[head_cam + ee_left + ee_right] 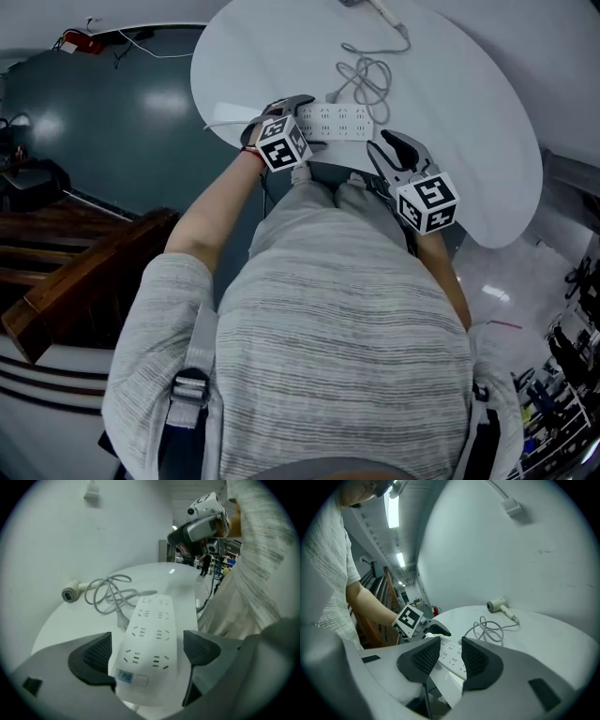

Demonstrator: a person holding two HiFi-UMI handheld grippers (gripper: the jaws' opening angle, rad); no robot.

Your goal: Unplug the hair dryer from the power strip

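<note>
A white power strip [339, 122] lies near the front edge of the round white table [469, 141]. My left gripper [305, 122] is shut on its left end; in the left gripper view the strip [150, 634] fills the space between the pads [93, 658]. No socket that shows is occupied. The grey plug [121, 617] lies on the table beside the strip, at the end of a coiled cable [367, 77]. The white hair dryer [373, 7] rests at the far edge. My right gripper [382, 150] hovers by the strip's right end, narrowly open and holding nothing.
The person stands against the table's front edge. A wooden stair or bench [75, 272] stands to the left on the dark floor, with a red object [80, 40] farther back. A white box [512, 506] with a cord is fixed on the wall behind the table.
</note>
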